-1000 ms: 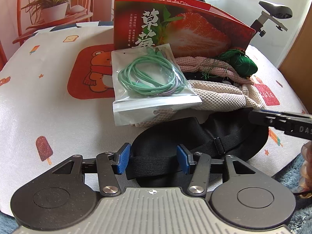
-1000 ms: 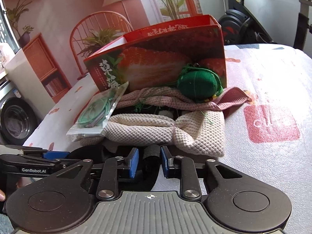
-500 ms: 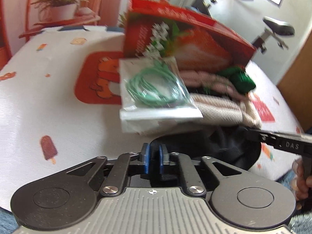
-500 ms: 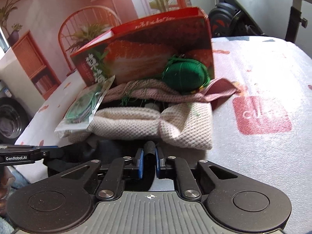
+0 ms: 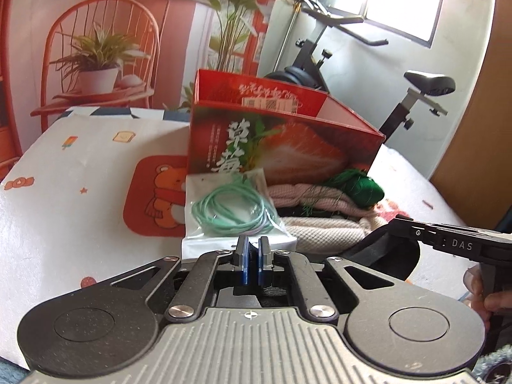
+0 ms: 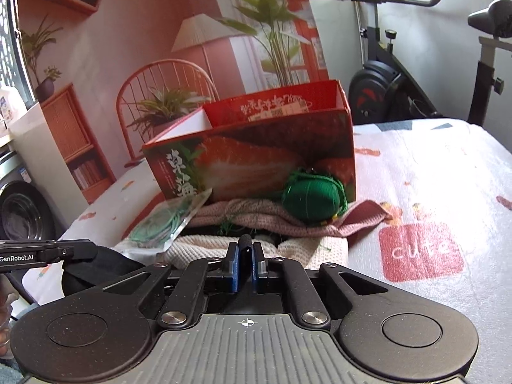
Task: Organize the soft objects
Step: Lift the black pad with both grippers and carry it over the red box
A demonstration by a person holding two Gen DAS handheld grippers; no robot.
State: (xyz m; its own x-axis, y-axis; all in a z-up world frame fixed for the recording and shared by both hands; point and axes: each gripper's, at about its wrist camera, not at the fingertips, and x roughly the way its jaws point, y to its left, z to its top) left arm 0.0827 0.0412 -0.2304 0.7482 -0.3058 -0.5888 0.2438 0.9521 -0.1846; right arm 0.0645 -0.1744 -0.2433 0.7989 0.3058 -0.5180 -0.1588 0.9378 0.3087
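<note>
A black eye mask (image 5: 390, 256) with an elastic strap hangs between my two grippers, lifted off the table; it also shows in the right wrist view (image 6: 92, 268). My left gripper (image 5: 252, 260) is shut on its strap. My right gripper (image 6: 245, 264) is shut on the mask's other end. Beyond them lie a clear bag of green cord (image 5: 233, 214), a cream knitted cloth (image 5: 332, 230), a pink knitted cloth (image 6: 256, 214) and a green yarn ball (image 6: 310, 196). An open red strawberry box (image 5: 281, 147) stands behind the pile.
The table has a white cloth with a bear print (image 5: 153, 198) and a red "cute" patch (image 6: 419, 249). An exercise bike (image 5: 416, 89) stands behind the table at the right. A red chair with a potted plant (image 5: 96, 64) is at the back left.
Both grippers closed, the left on the strap and the right on the mask, and rose, lifting the black mask off the table. The views now look higher.
</note>
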